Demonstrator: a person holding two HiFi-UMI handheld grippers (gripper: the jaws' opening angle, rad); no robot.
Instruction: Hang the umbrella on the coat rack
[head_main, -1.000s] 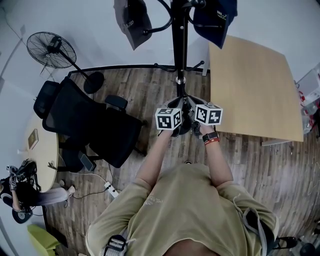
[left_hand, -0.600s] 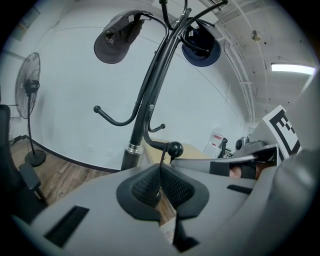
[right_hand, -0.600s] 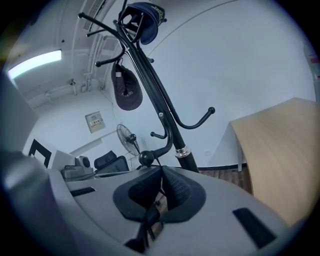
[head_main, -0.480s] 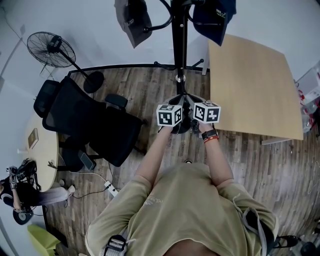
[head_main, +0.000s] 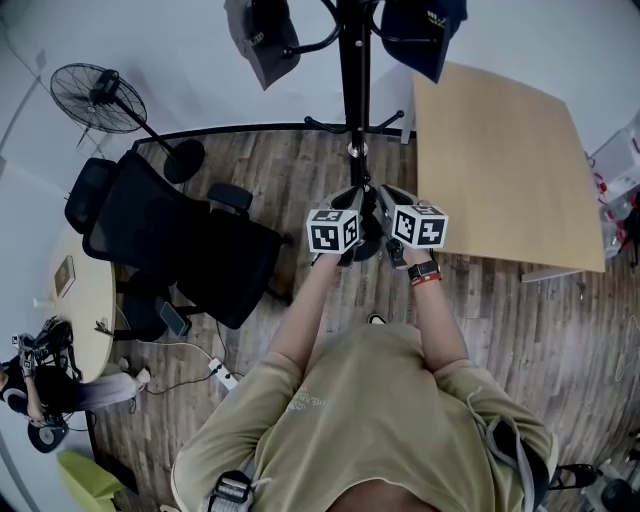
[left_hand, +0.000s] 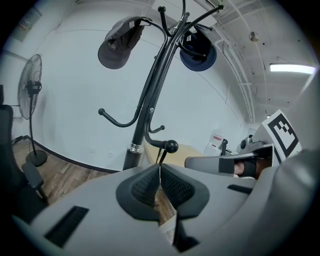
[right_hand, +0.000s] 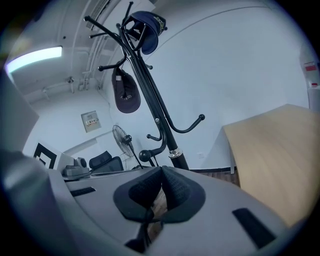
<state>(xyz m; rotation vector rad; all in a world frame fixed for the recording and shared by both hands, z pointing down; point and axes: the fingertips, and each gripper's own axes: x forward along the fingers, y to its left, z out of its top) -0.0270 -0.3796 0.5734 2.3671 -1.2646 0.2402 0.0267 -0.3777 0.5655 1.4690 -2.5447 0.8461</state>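
Of the umbrella, only a thin dark strap (left_hand: 162, 156) can be made out. It is pinched between the clenched fingers (left_hand: 142, 187) of the left gripper (left_hand: 160, 175) and rises to a ball-tipped hook (left_hand: 171, 146) low on the coat rack (left_hand: 150, 95). In the right gripper view the same strap (right_hand: 152, 162) is seen as two fine lines running from that hook (right_hand: 145, 156) down to the right gripper (right_hand: 162, 175), whose fingers (right_hand: 180, 192) are likewise pressed shut on it. The rest of the umbrella is hidden below the grippers. In the head view only a dark mass is seen between the two marker cubes, and it cannot be told whether it is the umbrella. There both grippers are held side by side against the lower part of the rack's black pole (head_main: 353, 70), just below its silver collar (head_main: 353, 150). Two caps are carried on the upper hooks: a grey cap (head_main: 262, 40) on the left and a dark blue cap (head_main: 425, 35) on the right. A bare wooden tabletop (head_main: 500, 170) stands just to the right of the rack, and a black office chair (head_main: 170, 240) is set on the wood floor (head_main: 270, 180) to the left. A standing fan (head_main: 100, 100) is placed beyond the chair, by the white wall. A watch (head_main: 422, 273) is worn on the person's right wrist.
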